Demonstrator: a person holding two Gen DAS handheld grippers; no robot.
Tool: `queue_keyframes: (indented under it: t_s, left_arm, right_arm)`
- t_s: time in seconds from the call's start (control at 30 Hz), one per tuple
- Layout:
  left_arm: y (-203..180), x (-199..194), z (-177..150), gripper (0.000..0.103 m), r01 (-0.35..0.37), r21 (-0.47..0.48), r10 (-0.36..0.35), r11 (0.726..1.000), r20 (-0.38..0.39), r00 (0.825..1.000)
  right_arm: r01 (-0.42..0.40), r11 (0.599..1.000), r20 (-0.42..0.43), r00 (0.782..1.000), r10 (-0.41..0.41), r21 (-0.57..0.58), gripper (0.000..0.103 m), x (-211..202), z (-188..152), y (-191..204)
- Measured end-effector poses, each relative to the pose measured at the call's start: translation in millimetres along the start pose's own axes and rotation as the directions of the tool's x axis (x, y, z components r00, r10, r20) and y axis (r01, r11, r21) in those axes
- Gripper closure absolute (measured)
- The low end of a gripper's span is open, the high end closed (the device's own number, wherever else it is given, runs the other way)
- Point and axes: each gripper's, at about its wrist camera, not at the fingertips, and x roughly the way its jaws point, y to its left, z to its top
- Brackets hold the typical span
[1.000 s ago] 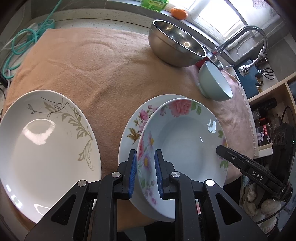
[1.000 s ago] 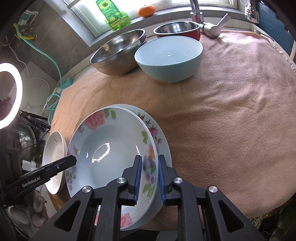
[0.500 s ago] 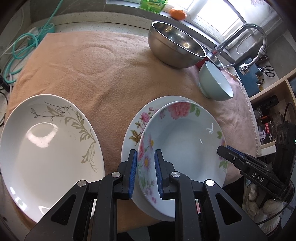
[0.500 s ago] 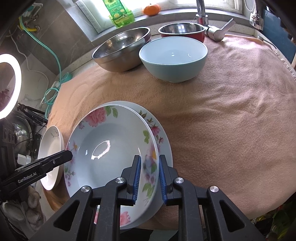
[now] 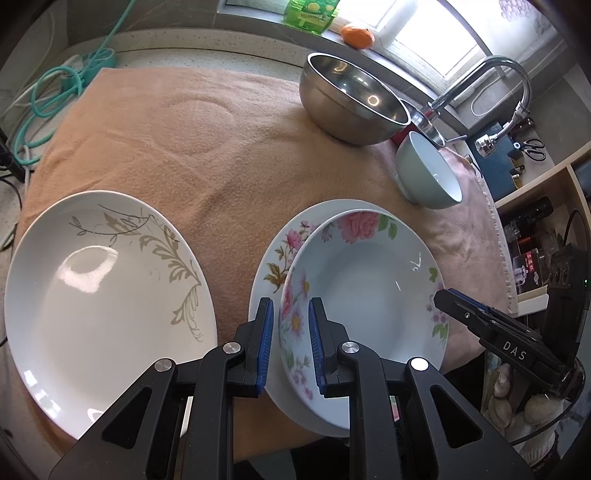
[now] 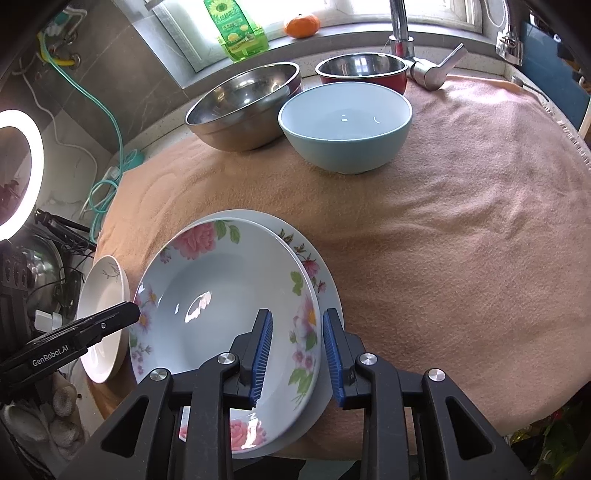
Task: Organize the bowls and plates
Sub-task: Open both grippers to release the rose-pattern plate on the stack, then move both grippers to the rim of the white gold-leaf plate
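A deep plate with pink flowers (image 5: 362, 295) (image 6: 221, 302) rests on a flatter floral plate (image 5: 280, 258) (image 6: 325, 291) at the near edge of the towel. My left gripper (image 5: 291, 314) is shut on the deep plate's left rim, and its tip (image 6: 129, 314) shows in the right wrist view. My right gripper (image 6: 297, 325) straddles the opposite rim. Its jaws are opening, with a gap showing between the blue pads and the rim. Its tip (image 5: 443, 299) shows in the left wrist view. A white plate with a grey leaf pattern (image 5: 92, 302) (image 6: 103, 295) lies to the left.
On the peach towel (image 6: 443, 240) farther back stand a large steel bowl (image 5: 351, 99) (image 6: 243, 107), a pale blue bowl (image 5: 428, 177) (image 6: 347, 125) and a red pot (image 6: 362, 70). A faucet (image 5: 491, 74), a green bottle (image 6: 236, 29) and an orange (image 6: 301, 26) are by the window.
The right gripper's pads have spread apart from the deep plate's rim. The left gripper stays closed on the rim. The plates have hardly shifted.
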Motion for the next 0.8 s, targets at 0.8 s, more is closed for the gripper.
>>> queue_keyframes:
  t_s: [0.8]
  left_arm:
    - [52.8,-58.9,-29.8,0.086,-0.045,-0.186,0.069,0.982,0.123,0.99]
  right_arm:
    - [-0.105,0.99,0.037,0.993,0.109,-0.098,0.076,-12.1,14.7,48.8]
